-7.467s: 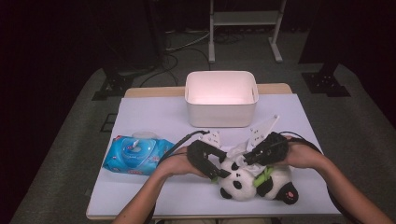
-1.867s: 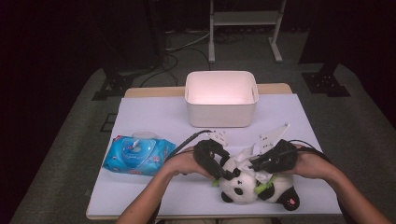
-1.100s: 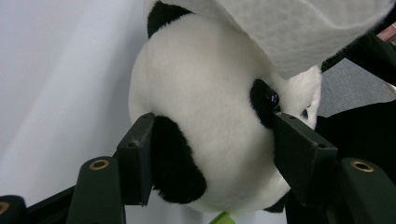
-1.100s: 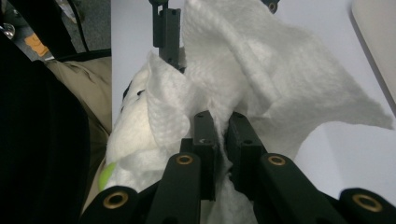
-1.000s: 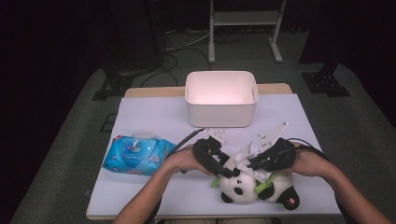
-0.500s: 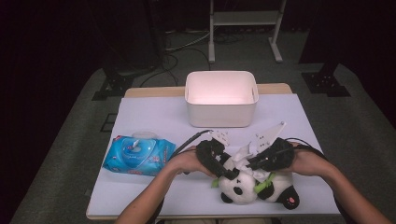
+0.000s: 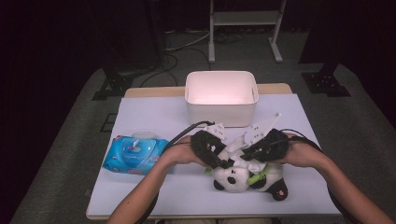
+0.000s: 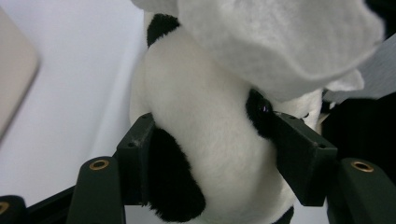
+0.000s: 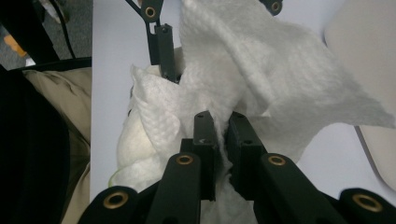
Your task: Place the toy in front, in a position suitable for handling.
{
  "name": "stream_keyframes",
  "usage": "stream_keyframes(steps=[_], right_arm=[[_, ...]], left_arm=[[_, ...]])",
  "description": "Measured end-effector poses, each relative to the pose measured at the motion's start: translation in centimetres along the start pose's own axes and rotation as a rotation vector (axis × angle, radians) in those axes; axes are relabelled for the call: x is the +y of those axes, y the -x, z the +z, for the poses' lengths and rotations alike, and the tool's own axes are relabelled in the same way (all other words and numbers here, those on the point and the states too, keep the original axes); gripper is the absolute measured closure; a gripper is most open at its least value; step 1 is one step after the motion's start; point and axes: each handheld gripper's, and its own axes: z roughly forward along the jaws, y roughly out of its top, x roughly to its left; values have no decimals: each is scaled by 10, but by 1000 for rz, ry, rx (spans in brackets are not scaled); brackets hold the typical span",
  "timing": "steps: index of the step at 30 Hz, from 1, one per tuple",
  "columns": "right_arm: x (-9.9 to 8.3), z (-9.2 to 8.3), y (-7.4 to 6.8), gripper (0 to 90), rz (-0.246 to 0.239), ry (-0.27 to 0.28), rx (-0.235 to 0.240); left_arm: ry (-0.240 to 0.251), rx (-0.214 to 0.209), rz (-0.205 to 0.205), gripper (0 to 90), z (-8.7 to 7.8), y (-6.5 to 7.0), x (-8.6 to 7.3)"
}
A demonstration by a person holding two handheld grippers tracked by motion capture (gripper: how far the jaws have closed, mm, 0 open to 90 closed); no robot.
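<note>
Lying at the left of the table (image 7: 154,116) is a blue wipes pack (image 7: 135,154), flat on the white top and well apart from the work in the middle. Behind the middle stands a white bin (image 7: 220,97), near the table's far edge.

Just right of the pack, the person's left hand brings the left tool (image 7: 219,158) onto a toy panda (image 7: 243,176) that lies at the near middle of the table. In the left gripper view, the left tool (image 8: 212,154) has its two black jaws on either side of the panda's (image 8: 205,140) white and black body, with both pads against the plush; these jaws have just been closing, with the panda between them.

Over the panda hangs a white wipe (image 7: 240,145), draped across its upper side. The right tool (image 7: 252,156), coming from the person's right hand, meets it there. In the right gripper view, the right tool (image 9: 220,126) is clenched on a fold of the wipe (image 9: 261,79), with its jaws nearly together and the sheet spreading away from them above the pale plush. The left tool's jaw tips (image 9: 159,42) show beyond the wipe, and the bin's edge (image 9: 364,42) is at that view's right.
</note>
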Motion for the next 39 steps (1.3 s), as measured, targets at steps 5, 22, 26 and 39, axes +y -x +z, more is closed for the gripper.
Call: stream_keyframes(steps=[5,22,26,39], right_arm=[[12,-1,5,824,-9,-21,1],[11,13,0,824,-16,-106,60],[10,12,-7,824,-30,-98,77],[12,6,-5,823,-25,-63,69]], left_arm=[[9,16,42,362,-2,8,-6],[71,-37,-137,123,2,12,-30],[67,-86,-142,100,10,12,-31],[47,-23,-13,377,-1,11,-19]])
